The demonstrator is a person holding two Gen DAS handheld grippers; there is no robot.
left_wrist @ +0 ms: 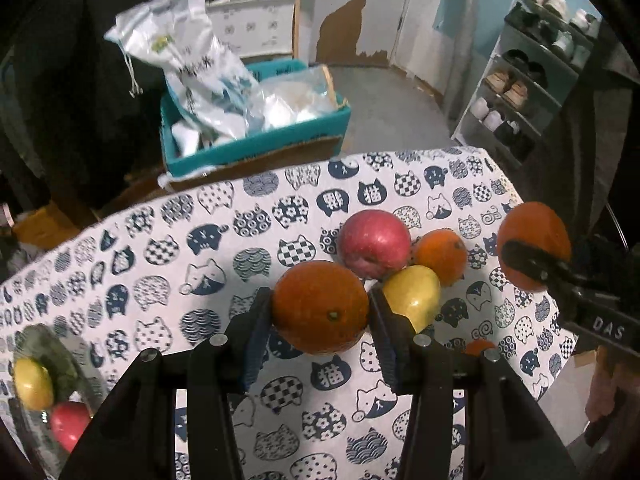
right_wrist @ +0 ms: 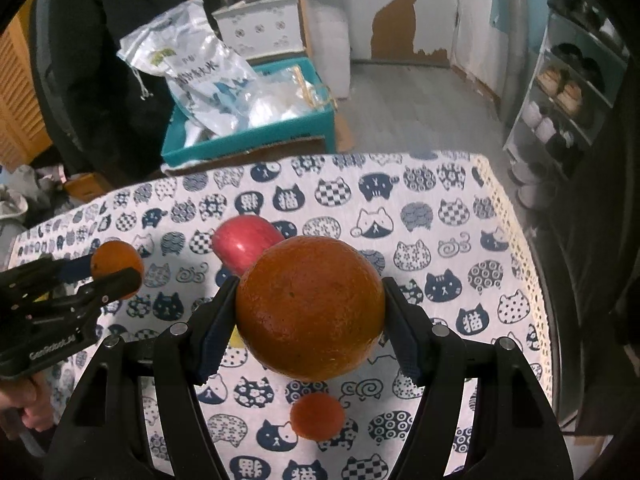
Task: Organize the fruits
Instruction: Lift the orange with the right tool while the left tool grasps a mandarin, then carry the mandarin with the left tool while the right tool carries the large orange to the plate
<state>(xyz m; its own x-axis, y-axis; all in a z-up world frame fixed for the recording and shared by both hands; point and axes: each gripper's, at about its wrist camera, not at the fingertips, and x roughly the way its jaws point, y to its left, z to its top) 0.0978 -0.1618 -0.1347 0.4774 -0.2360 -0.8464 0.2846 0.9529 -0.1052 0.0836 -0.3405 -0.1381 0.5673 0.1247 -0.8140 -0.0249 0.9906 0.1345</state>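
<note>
We see the left gripper (left_wrist: 320, 310) clamped on an orange (left_wrist: 320, 306), lifted above the tablecloth (left_wrist: 180, 264). The right gripper (right_wrist: 310, 308) likewise grips a larger orange (right_wrist: 310, 308), also off the cloth.

There are four oranges (left_wrist: 320, 307) (left_wrist: 534, 245) (left_wrist: 440, 254) (left_wrist: 480, 347), two red apples (left_wrist: 374, 243) (left_wrist: 69, 424) and two yellow fruits (left_wrist: 414, 297) (left_wrist: 33, 384). Two grippers (left_wrist: 320, 312) (right_wrist: 310, 308) each hold one orange.
</note>
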